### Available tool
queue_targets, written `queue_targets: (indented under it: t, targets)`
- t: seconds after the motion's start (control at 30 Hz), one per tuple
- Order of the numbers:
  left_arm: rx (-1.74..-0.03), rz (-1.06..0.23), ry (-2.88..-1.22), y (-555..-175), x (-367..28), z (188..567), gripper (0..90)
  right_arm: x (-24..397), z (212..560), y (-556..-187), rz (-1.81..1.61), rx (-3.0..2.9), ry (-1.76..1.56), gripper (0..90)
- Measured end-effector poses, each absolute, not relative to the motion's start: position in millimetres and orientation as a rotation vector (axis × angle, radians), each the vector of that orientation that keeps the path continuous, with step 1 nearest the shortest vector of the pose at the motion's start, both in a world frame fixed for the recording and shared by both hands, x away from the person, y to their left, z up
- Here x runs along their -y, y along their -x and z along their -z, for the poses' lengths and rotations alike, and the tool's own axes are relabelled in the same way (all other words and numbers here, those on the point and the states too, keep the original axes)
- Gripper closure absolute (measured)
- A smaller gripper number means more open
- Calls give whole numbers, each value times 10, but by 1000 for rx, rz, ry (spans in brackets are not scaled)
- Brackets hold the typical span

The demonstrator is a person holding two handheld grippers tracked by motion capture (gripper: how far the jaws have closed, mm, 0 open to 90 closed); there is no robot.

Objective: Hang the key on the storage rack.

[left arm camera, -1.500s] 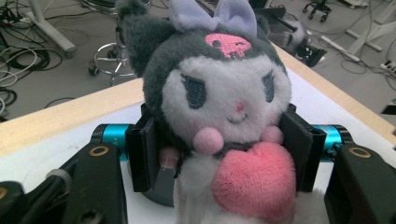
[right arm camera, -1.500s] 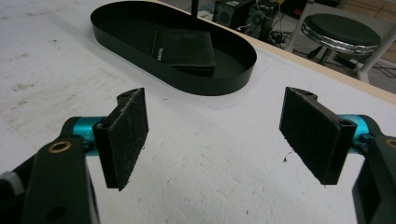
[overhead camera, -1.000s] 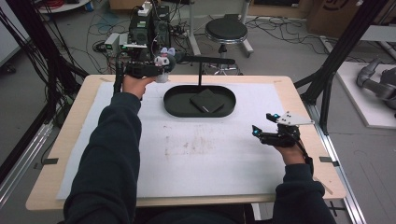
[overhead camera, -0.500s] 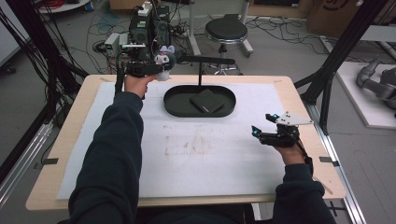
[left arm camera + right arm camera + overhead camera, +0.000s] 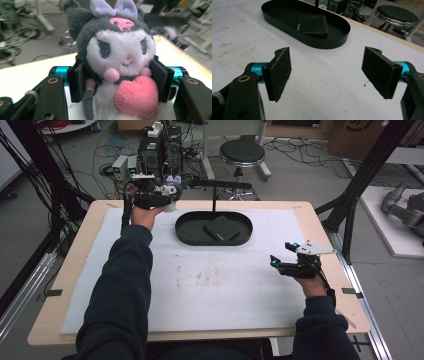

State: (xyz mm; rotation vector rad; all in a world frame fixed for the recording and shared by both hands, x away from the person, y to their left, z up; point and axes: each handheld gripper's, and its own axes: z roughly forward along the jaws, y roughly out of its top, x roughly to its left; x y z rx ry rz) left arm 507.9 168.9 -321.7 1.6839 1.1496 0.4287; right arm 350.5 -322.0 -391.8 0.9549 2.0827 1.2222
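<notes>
The left claw [image 5: 120, 77] pinches a fluffy plush toy [image 5: 117, 62] left of the oval black tray [image 5: 190, 232]; the right claw [image 5: 329, 75] is spread over the white desk [image 5: 324, 100].

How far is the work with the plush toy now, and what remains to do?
Done: the left gripper is shut on the plush toy, lifted off the table near its far left corner. In hand: carrying it. Left, probably: placing it, perhaps in the black tray, which holds a dark wallet. The right gripper rests open and empty.
</notes>
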Motion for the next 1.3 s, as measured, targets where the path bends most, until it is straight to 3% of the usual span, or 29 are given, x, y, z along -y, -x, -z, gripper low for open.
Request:
queue_targets:
  t: [0.53,0.83,0.97,1.3]
  targets:
    - [-1213,-462,-1825,-5212,-1376,3648,398,3234,3928,-3504,-1221,-2083,-960,242]
    - [-1271,-432,-1856,-5269,-1363,3831,335,3301,3947,-3503,-1227,-2070,-978,242]
    - [-1287,-394,-1824,-5216,-1468,3899,266,3303,3946,-3502,-1232,-2069,-985,242]
    - [-1147,-403,-1753,-4829,-1630,3783,245,3273,3947,-3489,-1216,-2076,-970,242]
